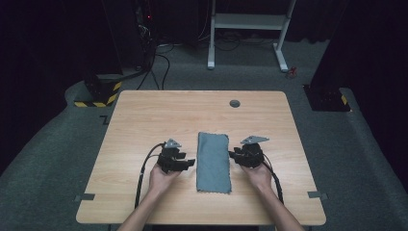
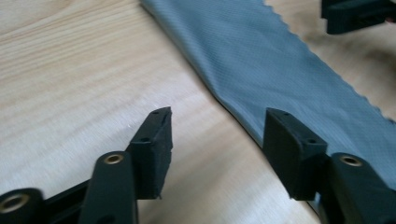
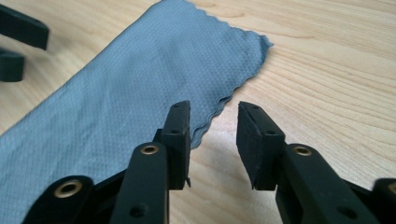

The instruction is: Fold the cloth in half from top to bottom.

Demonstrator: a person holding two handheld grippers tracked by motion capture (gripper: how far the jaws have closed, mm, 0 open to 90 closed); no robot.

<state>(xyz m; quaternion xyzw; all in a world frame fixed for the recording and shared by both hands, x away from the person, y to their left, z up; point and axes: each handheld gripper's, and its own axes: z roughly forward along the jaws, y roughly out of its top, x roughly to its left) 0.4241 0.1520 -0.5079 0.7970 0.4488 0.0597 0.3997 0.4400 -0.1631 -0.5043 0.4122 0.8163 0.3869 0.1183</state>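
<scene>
A grey cloth (image 1: 213,161), folded into a long narrow strip, lies flat on the wooden table (image 1: 144,120), running from near to far. My left gripper (image 1: 188,163) rests just left of the strip, open, its jaws wide apart over bare wood beside the cloth's folded edge (image 2: 233,105). On the other side, my right gripper (image 1: 233,155) is open with a narrower gap, its jaws at the cloth's wavy layered edge (image 3: 219,105). Neither gripper holds anything. The left gripper (image 3: 21,44) appears across the cloth in the right gripper view, and the right gripper (image 2: 357,14) appears likewise in the left gripper view.
A round cable hole (image 1: 235,103) sits near the table's far edge. Tape strips (image 1: 84,197) mark the near corners. Beyond the table stand a white desk frame (image 1: 248,29) and a hazard-striped base (image 1: 98,94) on grey carpet.
</scene>
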